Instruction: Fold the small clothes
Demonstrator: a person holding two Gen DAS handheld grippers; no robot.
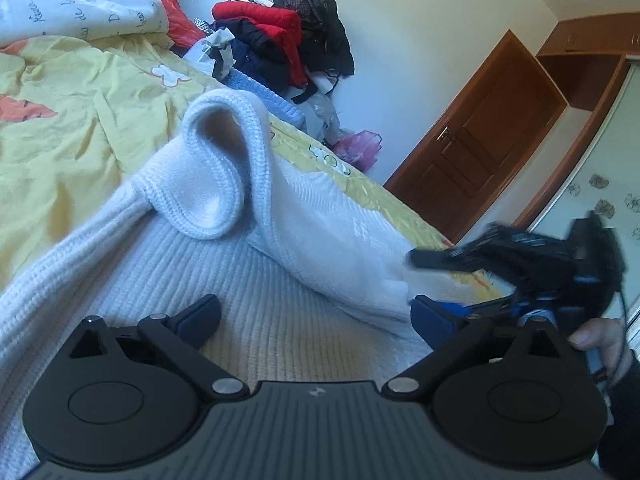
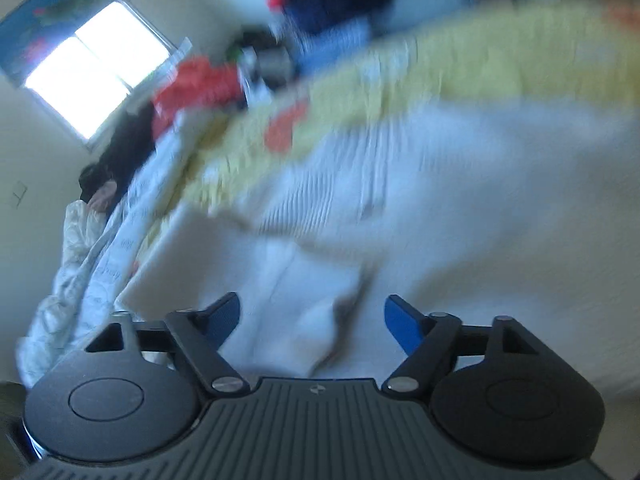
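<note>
A white rib-knit sweater lies spread on the yellow bedsheet, reaching toward the bed's near edge. Its knit is chunky, with fine parallel ridges, and one hemmed part stands up in a soft rounded loop with a thick rolled edge. The left gripper hovers over the ribbed cloth, its black jaws with blue pads released and spread wide, nothing between them. The right gripper, its view blurred, is partly spread over a bunched white fold of the sweater, the pads not pressing it. Near the bed's far edge sits a rumpled pile of red and dark clothes. A brown panelled wooden door stands beyond.
</note>
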